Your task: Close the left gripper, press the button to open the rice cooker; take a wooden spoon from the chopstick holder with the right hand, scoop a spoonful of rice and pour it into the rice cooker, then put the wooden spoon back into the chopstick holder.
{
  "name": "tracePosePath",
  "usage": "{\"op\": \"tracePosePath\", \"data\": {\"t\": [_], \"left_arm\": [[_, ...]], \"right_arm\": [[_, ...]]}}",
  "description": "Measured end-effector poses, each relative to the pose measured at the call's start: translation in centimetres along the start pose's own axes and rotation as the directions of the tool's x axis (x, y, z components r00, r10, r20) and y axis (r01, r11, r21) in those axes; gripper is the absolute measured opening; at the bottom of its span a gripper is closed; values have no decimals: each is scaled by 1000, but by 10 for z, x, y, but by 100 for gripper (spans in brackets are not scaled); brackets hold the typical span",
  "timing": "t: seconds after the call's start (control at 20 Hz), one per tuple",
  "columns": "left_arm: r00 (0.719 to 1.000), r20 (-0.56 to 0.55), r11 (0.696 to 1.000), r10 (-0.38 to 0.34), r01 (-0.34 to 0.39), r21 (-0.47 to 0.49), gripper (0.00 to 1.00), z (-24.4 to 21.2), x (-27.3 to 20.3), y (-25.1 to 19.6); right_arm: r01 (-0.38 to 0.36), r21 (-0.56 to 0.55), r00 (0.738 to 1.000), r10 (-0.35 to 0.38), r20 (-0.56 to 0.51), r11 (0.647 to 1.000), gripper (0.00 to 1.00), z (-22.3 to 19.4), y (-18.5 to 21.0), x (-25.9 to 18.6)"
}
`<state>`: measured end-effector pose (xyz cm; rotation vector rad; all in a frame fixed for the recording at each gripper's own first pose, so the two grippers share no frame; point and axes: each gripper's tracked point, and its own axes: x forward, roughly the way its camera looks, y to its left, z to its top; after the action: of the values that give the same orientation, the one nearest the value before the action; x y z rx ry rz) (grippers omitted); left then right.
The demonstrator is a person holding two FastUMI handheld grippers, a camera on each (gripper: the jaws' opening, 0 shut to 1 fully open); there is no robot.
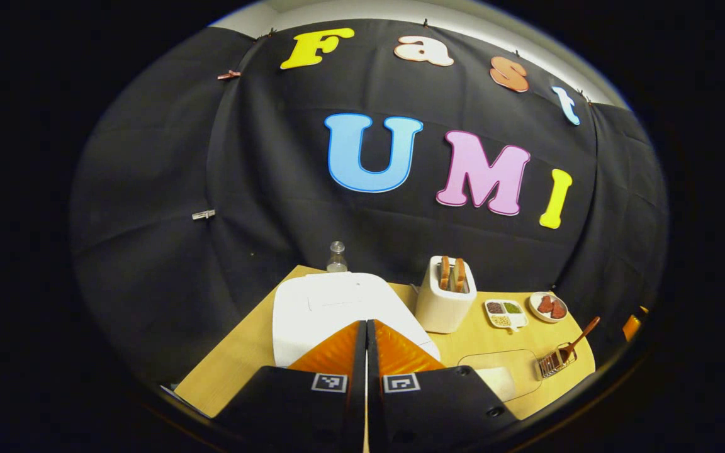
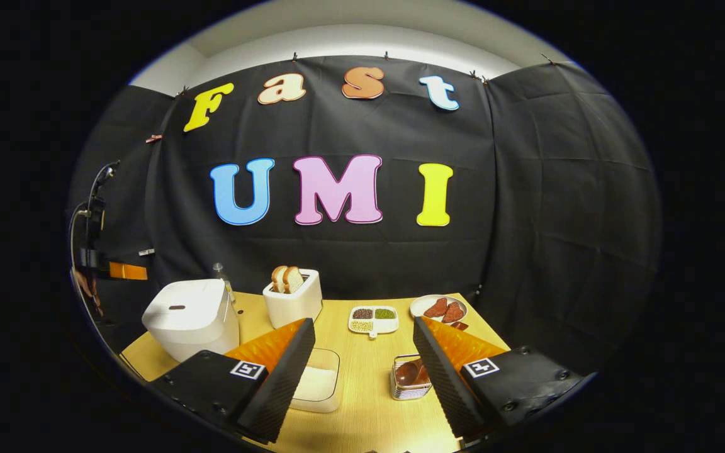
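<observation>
The left gripper [image 1: 365, 352], fingers pressed together, hovered above the closed white rice cooker [image 1: 337, 308]; the right gripper [image 2: 362, 368] hung spread wide over the metal chopstick holder [image 2: 410, 379] keeping the brown wooden spoon [image 2: 408, 372].

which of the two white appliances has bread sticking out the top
The toaster, the smaller white box with two bread slices in its slots. The rice cooker beside it is larger, lid shut.

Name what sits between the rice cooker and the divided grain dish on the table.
The toaster with bread slices stands between the rice cooker and the divided grain dish, toward the back of the table; the right gripper view shows it plainly.
</observation>
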<state>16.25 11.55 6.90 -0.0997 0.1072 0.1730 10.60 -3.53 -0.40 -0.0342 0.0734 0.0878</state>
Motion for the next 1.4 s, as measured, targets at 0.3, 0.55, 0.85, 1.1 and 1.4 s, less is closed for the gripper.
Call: {"op": "tracePosePath", "data": {"t": [0.3,0.55,0.85,1.1,1.4], "left_arm": [[990,-124,998,-63,62,-8,7,-38,57,-3],[980,-189,998,-56,51,-36,7,-63,88,-3],[974,-223,999,-50,46,-21,7,-77,94,-3],[972,-232,999,-43,33,-43,10,-78,96,-2],[995,-101,1000,6,-8,-17,8,-44,82,-4]], "right_arm": [[26,13,999,-26,-22,1000,98,-6,-13,4],[55,11,998,-55,-39,998,98,-10,-23,4],[85,16,995,-85,-43,996,98,-13,-37,3],[88,41,995,-86,-48,995,98,-15,-40,7],[55,48,997,-52,-59,997,98,-19,-34,7]]}}
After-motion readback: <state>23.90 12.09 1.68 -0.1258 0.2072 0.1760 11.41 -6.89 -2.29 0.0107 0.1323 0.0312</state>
